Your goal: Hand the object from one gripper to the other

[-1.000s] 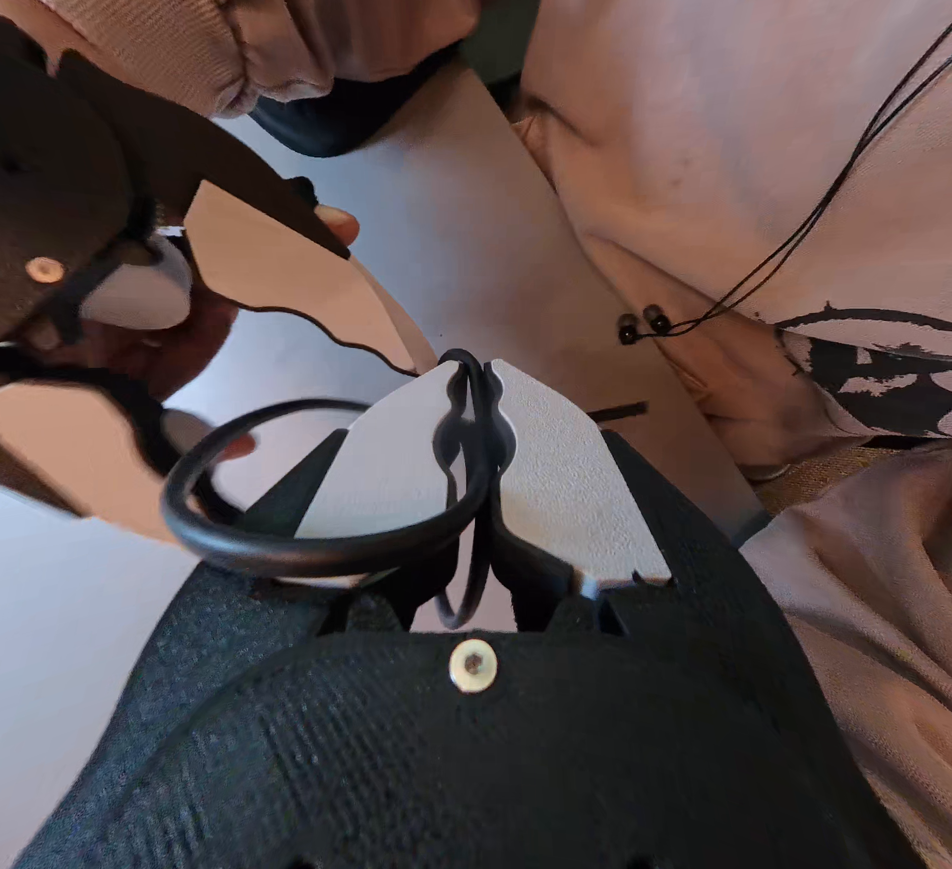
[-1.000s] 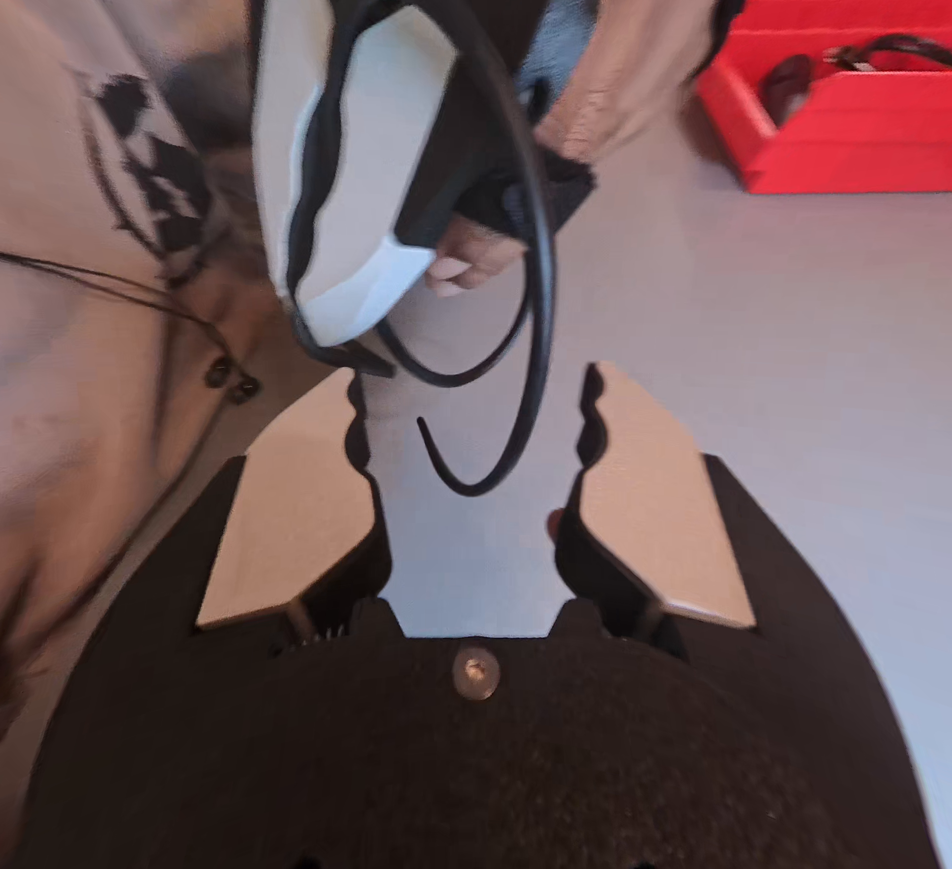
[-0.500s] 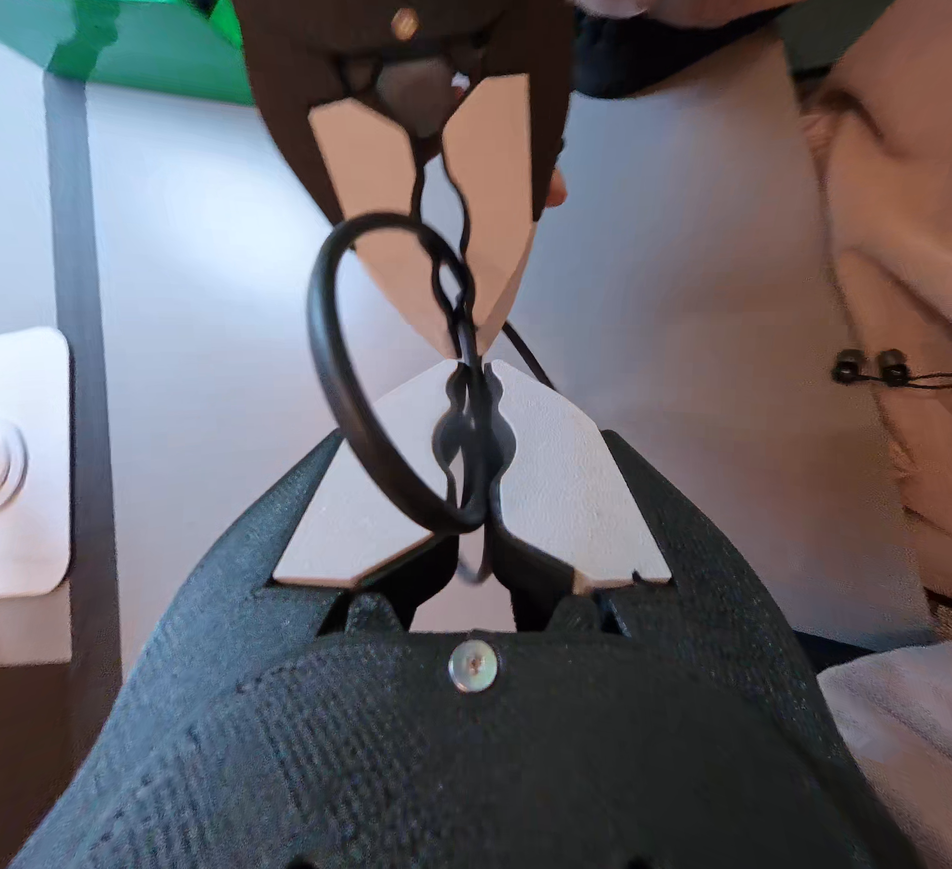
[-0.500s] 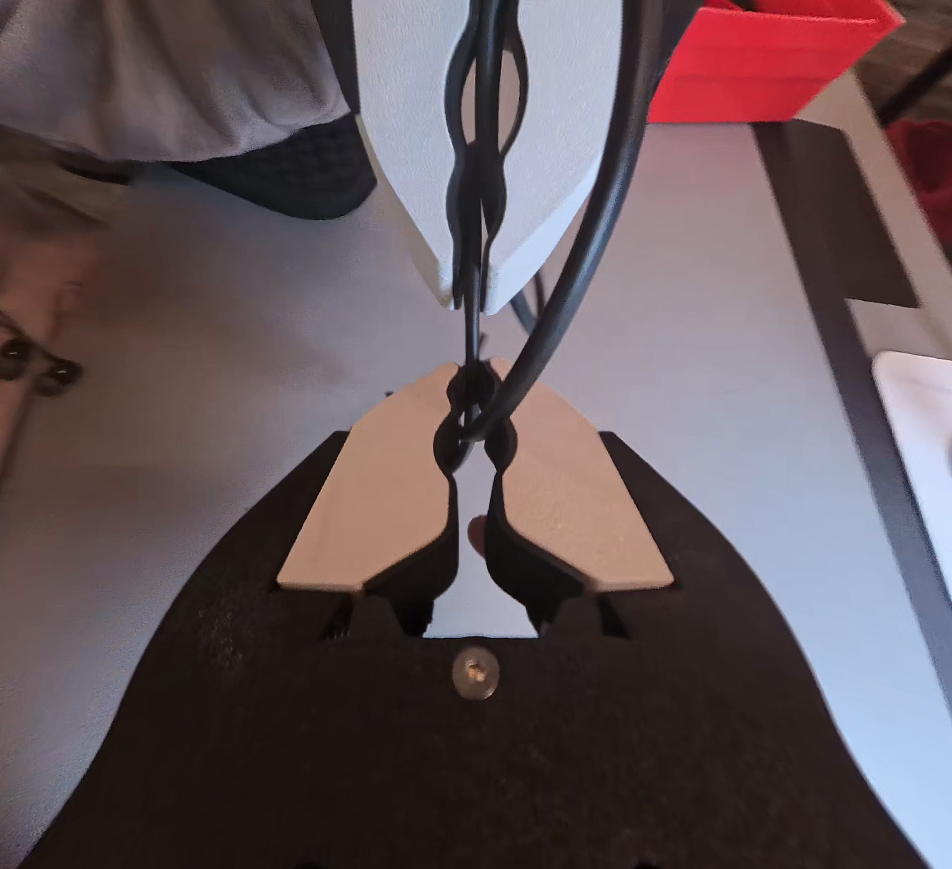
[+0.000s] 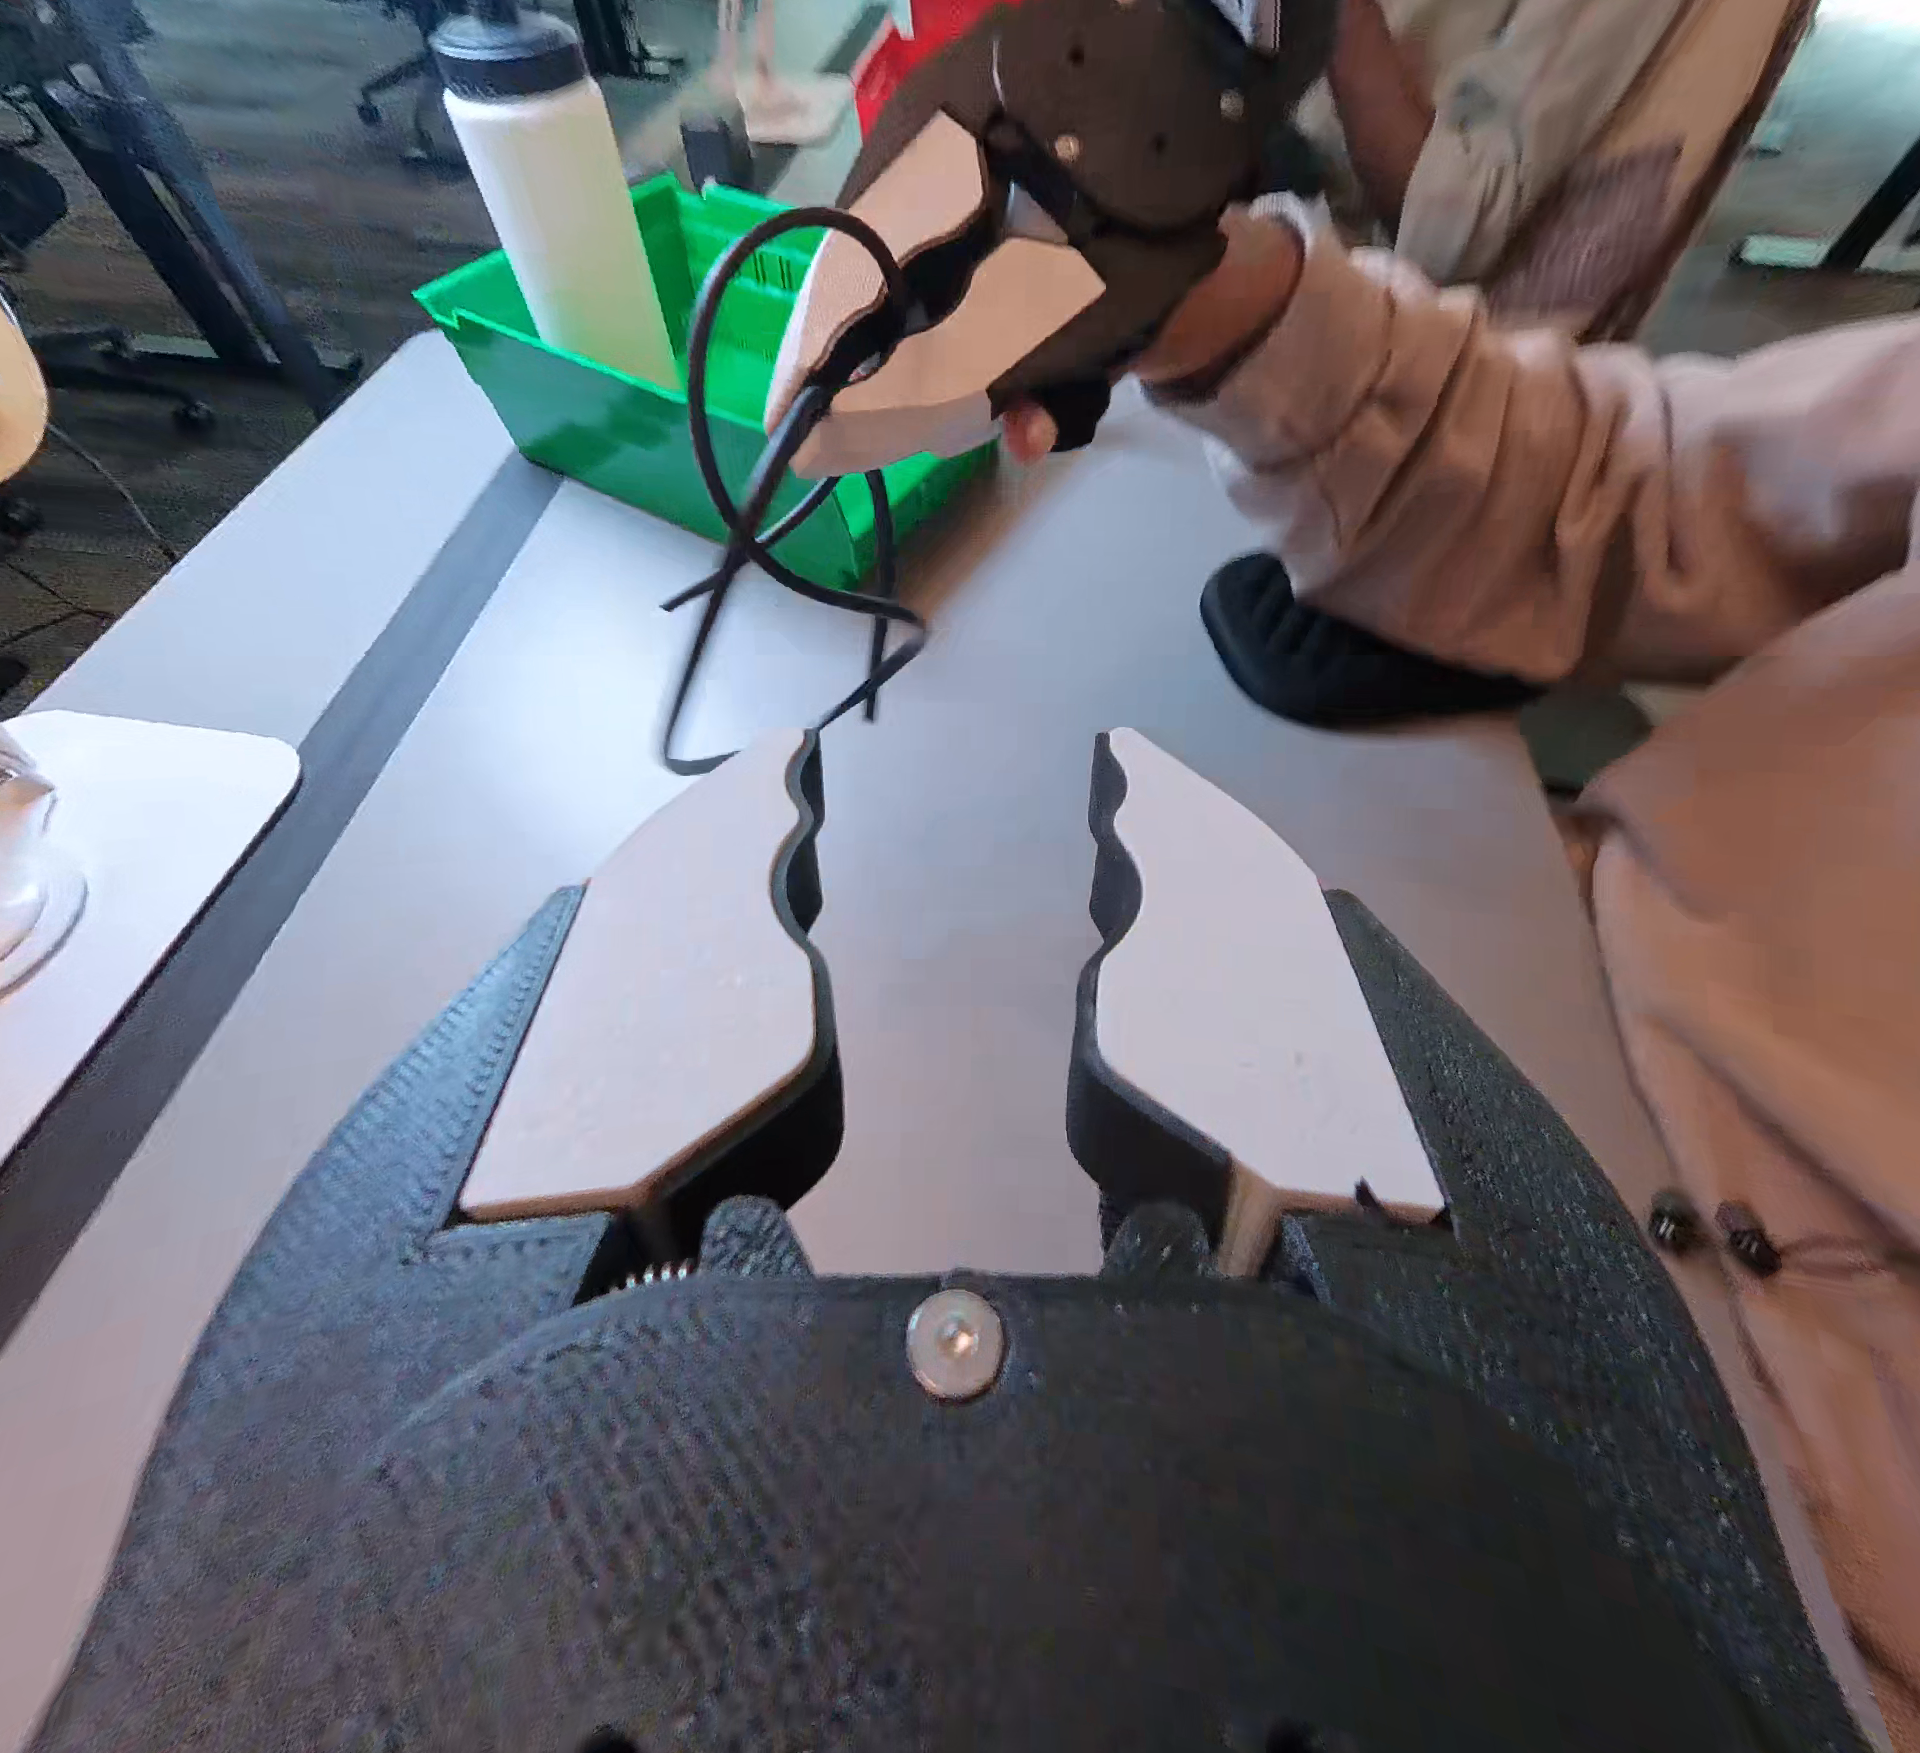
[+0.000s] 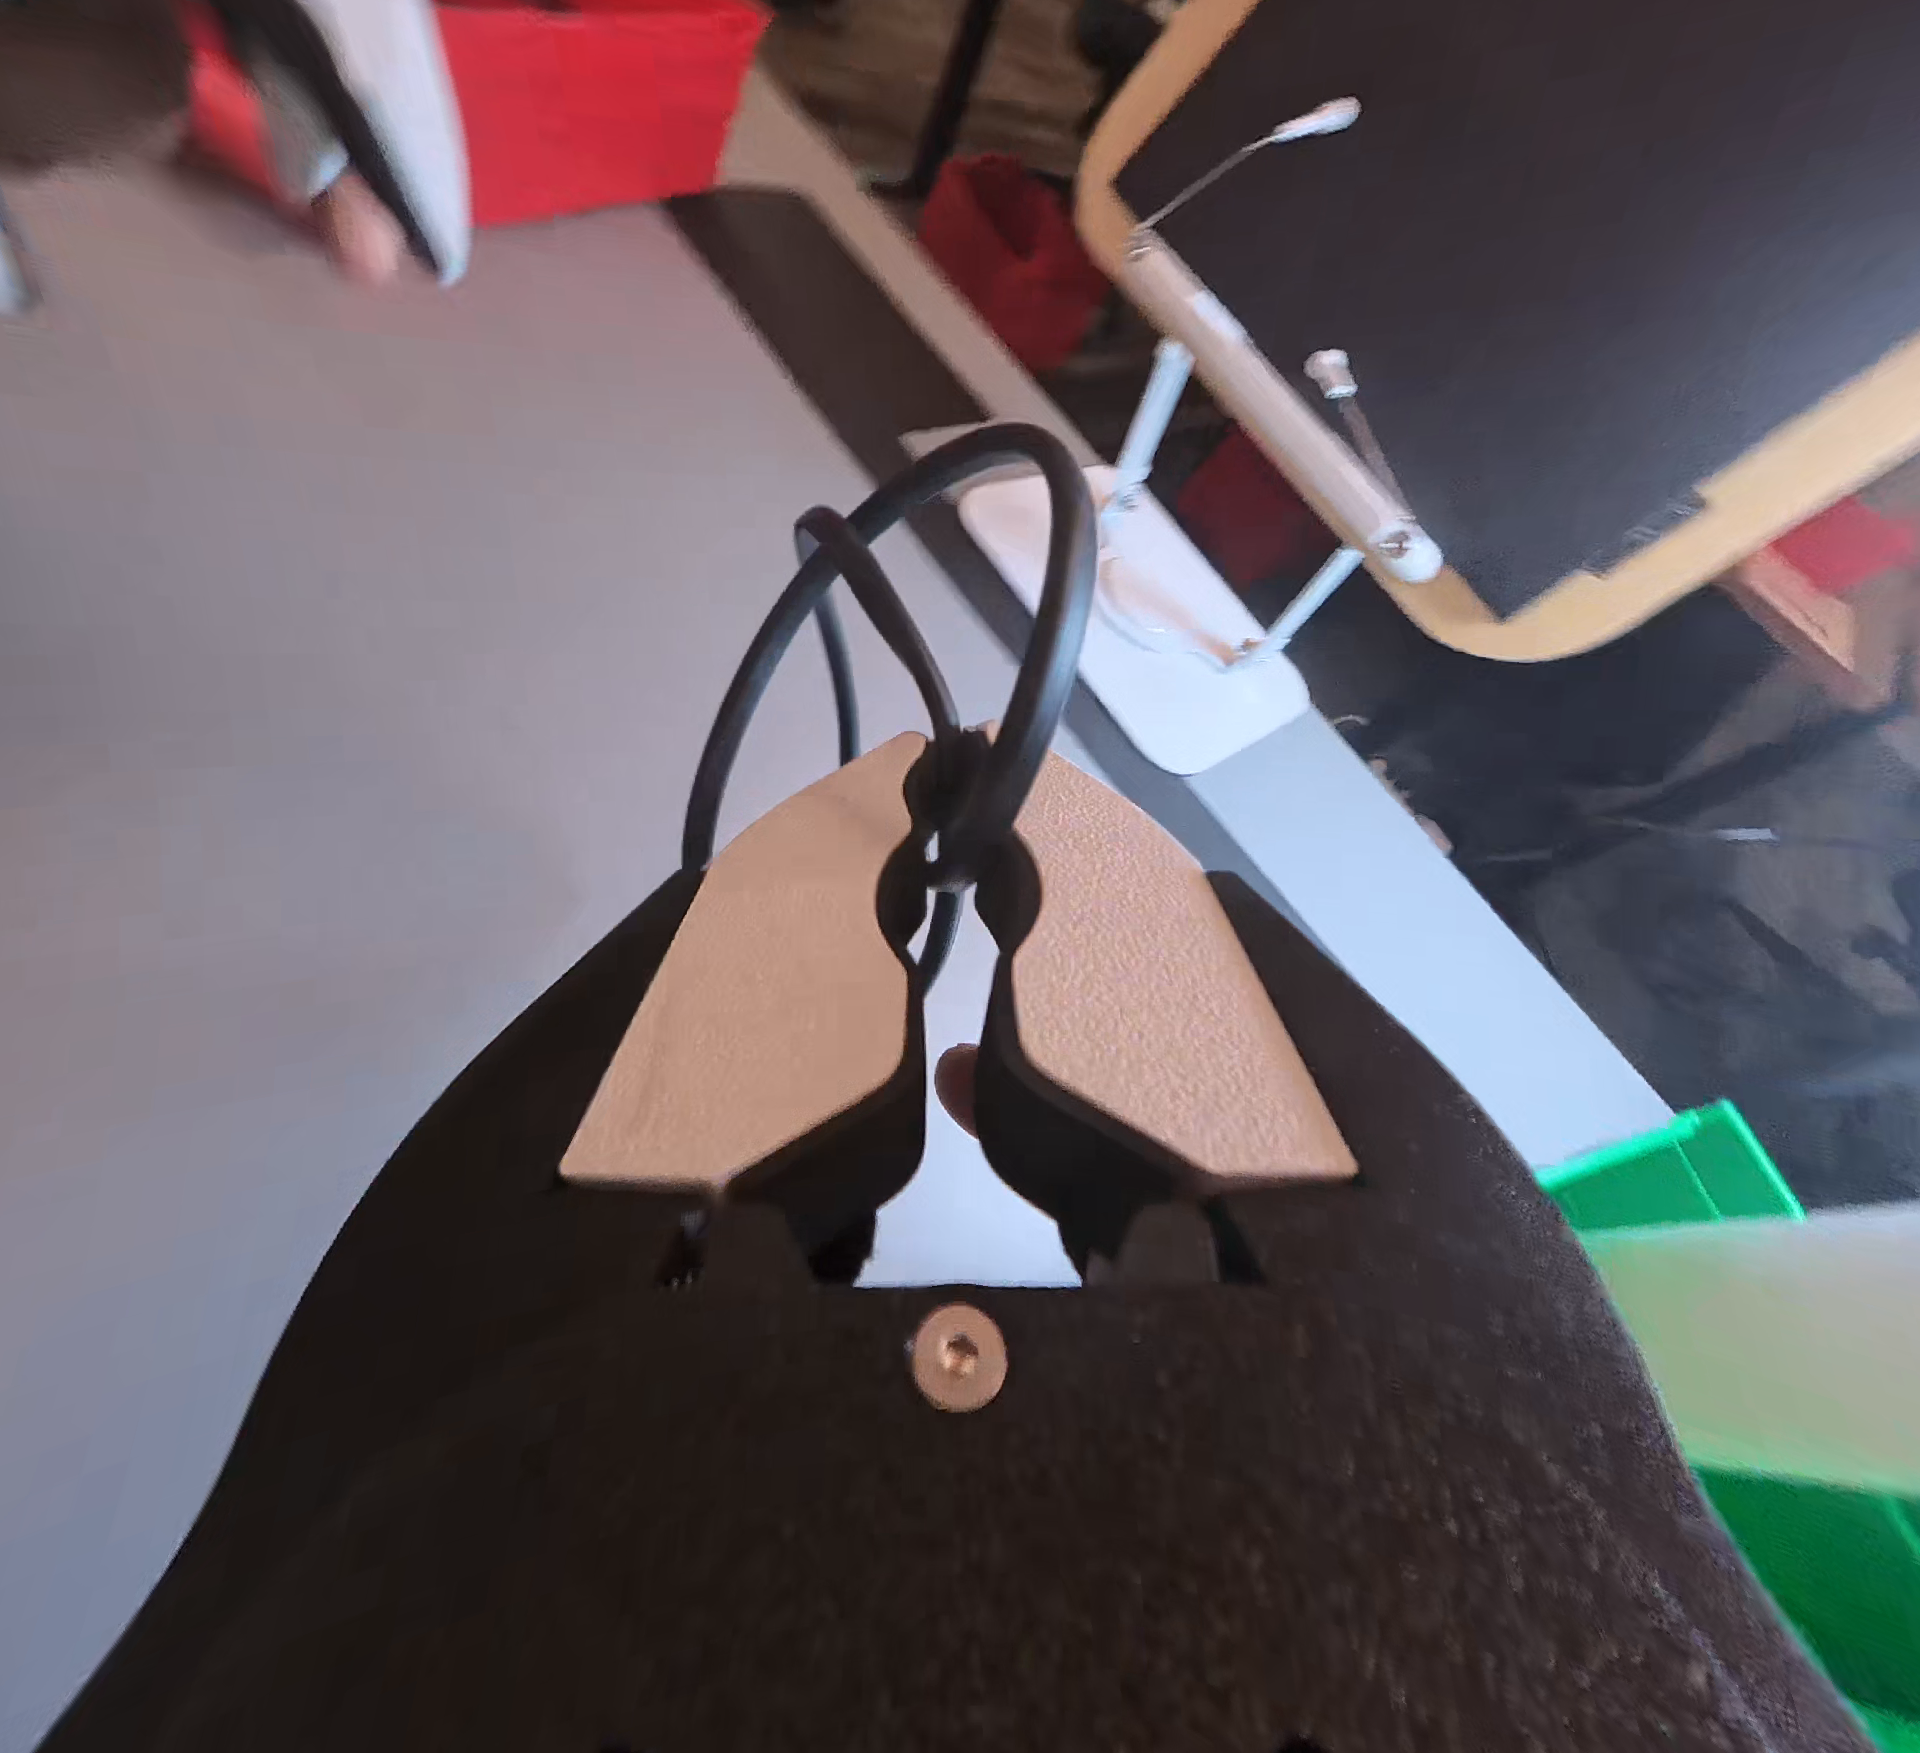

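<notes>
Left tongs: noted spread wide and empty, low over the grey counter, with nothing between the pads. The black looped cord was recorded ahead of and above these tongs, slightly to their left, and apart from them. It was pinched in the right tongs, which were pressed together on it near their tips; the right tongs were therefore the nearer, and the only, holder.

In the right wrist view the pinch was confirmed: two thin loops were seen rising past the tips, one strand caught between the scalloped edges. In the left wrist view, loose ends were seen hanging toward the counter; contact could not be told. The cord appeared thin, limp and rubbery.

The handover was judged complete. Beyond: a green bin holding a white bottle.
</notes>
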`<move>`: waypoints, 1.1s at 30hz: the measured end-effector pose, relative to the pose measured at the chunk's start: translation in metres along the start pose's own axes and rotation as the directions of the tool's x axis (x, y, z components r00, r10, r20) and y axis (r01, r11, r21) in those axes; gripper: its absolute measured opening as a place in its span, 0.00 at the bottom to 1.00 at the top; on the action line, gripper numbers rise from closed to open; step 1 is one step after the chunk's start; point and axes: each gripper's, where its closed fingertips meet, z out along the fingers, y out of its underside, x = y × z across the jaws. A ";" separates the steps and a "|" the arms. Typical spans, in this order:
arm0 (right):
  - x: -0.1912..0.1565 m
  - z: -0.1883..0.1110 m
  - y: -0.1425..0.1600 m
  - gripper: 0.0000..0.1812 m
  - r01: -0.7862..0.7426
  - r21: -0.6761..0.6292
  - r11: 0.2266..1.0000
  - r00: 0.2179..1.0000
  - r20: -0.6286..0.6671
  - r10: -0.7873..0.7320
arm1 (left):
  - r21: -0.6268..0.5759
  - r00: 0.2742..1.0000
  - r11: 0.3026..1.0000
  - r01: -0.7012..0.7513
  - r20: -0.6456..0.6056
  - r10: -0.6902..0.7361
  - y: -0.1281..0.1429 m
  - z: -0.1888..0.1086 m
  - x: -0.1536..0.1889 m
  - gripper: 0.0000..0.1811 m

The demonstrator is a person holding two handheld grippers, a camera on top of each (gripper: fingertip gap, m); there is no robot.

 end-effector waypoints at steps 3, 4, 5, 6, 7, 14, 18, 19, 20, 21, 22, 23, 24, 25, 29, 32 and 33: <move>0.024 -0.009 -0.018 0.02 -0.159 0.154 0.975 0.979 -0.104 0.176 | 0.128 0.981 0.974 0.188 -0.062 -0.181 -0.014 0.011 -0.001 0.27; 0.027 -0.012 -0.024 0.02 -0.206 0.216 0.954 0.968 -0.098 0.231 | 0.186 0.955 0.941 0.284 -0.148 -0.258 -0.021 0.016 0.003 0.27; 0.030 -0.016 -0.032 0.02 -0.249 0.288 0.925 0.955 -0.083 0.283 | 0.249 0.904 0.882 0.400 -0.266 -0.335 -0.030 0.020 0.008 0.28; 0.028 -0.021 -0.040 0.02 -0.290 0.350 0.890 0.945 -0.040 0.324 | 0.298 0.823 0.791 0.533 -0.397 -0.405 -0.039 0.022 0.010 0.29; 0.024 -0.025 -0.048 0.02 -0.333 0.398 0.855 0.936 0.030 0.351 | 0.320 0.725 0.681 0.658 -0.512 -0.460 -0.045 0.023 0.007 0.29; -0.003 -0.060 -0.090 0.02 -0.613 0.492 0.618 0.778 0.513 0.363 | 0.462 0.649 0.456 0.761 -0.548 -0.528 -0.037 0.015 -0.038 0.32; -0.010 -0.094 -0.111 0.02 -0.819 0.396 0.415 0.525 0.809 0.264 | 0.538 0.791 0.581 0.611 -0.442 -0.423 -0.042 0.011 -0.030 0.40; -0.011 -0.101 -0.115 0.01 -0.855 0.356 0.377 0.460 0.857 0.234 | 0.545 0.835 0.636 0.547 -0.407 -0.370 -0.043 0.016 -0.022 0.44; -0.014 -0.105 -0.117 0.02 -0.873 0.325 0.364 0.417 0.884 0.211 | 0.552 0.878 0.687 0.472 -0.366 -0.309 -0.043 0.021 -0.013 0.47; -0.018 -0.107 -0.119 0.03 -0.878 0.304 0.370 0.394 0.898 0.195 | 0.557 0.914 0.731 0.395 -0.319 -0.250 -0.042 0.026 -0.005 0.49; -0.023 -0.108 -0.120 0.02 -0.877 0.290 0.384 0.380 0.907 0.183 | 0.556 0.944 0.770 0.313 -0.272 -0.188 -0.041 0.032 0.002 0.50; -0.027 -0.108 -0.121 0.02 -0.875 0.281 0.394 0.373 0.911 0.177 | 0.539 0.968 0.811 0.227 -0.214 -0.129 -0.038 0.039 0.009 0.51; -0.030 -0.106 -0.122 0.03 -0.873 0.280 0.400 0.374 0.910 0.177 | 0.508 0.987 0.851 0.135 -0.147 -0.068 -0.033 0.047 0.013 0.53; -0.034 -0.104 -0.123 0.03 -0.869 0.281 0.406 0.378 0.908 0.182 | 0.468 0.997 0.883 0.040 -0.077 -0.005 -0.029 0.055 0.017 0.54; -0.047 -0.092 -0.126 0.02 -0.845 0.306 0.439 0.429 0.878 0.214 | 0.355 0.979 0.919 -0.170 0.168 0.116 -0.018 0.080 0.019 0.55; -0.052 -0.085 -0.130 0.02 -0.824 0.378 0.423 0.508 0.824 0.253 | 0.340 0.934 0.905 -0.257 0.328 0.142 -0.013 0.088 0.009 0.53; -0.054 -0.082 -0.131 0.02 -0.810 0.411 0.418 0.543 0.796 0.269 | 0.357 0.927 0.897 -0.262 0.350 0.132 -0.012 0.087 0.007 0.52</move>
